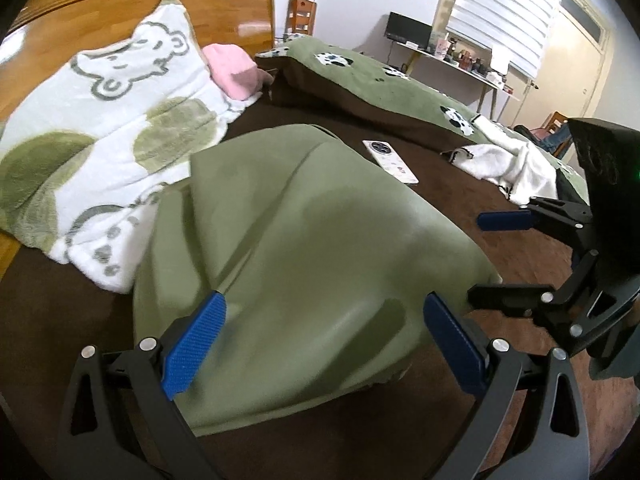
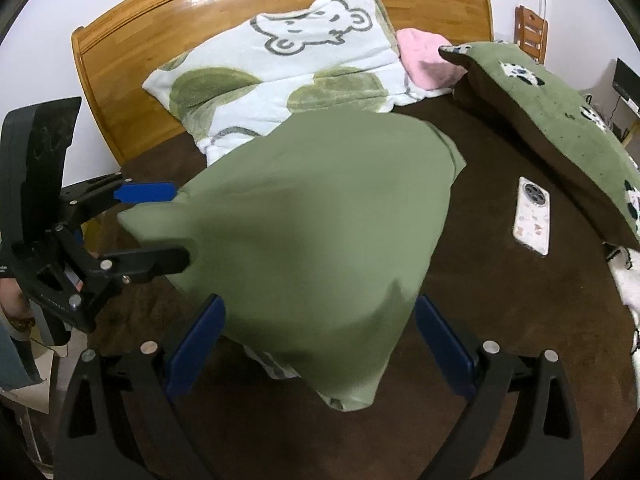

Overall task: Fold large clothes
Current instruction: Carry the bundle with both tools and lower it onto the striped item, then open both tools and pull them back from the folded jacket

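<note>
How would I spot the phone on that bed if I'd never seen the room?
Start at the wooden headboard, then come down the brown bedspread past the plain green garment. The phone lies flat beside it: small, white, hard-edged, with a round camera ring.

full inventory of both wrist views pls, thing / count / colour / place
olive-green cloth garment: 1, green, middle of the bed, between both tongs
brown bed sheet: 1, dark brown, under everything
bear-print fleece blanket: 1, white and green, at the headboard, behind the garment
pink soft bundle: 1, pink, right of the bear blanket
green cow-patch quilt: 1, green over brown, right side of the bed
patterned-case phone: 1, white, face down on the sheet, right of the garment
white fluffy cloth: 1, white, far right edge of the bed
wooden headboard: 1, honey brown, head of the bed
left tongs: blue pads, open, garment edge between them
right tongs: blue pads, open, garment edge between them
</note>
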The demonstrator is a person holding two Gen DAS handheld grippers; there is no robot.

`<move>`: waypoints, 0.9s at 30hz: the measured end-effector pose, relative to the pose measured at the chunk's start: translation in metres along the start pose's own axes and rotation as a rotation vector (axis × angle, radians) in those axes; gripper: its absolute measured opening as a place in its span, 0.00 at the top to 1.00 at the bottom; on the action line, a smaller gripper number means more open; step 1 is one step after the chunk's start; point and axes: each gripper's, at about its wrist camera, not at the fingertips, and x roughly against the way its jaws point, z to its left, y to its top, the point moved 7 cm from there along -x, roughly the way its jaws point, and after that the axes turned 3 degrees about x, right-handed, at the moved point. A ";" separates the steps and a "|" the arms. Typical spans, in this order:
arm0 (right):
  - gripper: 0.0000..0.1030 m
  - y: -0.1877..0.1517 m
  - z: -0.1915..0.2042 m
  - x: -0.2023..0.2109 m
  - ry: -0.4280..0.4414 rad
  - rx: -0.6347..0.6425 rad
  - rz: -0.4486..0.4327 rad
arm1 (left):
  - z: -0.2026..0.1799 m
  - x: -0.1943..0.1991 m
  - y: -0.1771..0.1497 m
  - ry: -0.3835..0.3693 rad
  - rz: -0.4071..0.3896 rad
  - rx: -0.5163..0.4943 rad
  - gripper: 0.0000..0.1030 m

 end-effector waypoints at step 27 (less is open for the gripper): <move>0.06 -0.024 0.045 0.241 -0.049 -0.060 -0.036 | -0.096 0.241 0.010 0.283 0.016 0.076 0.06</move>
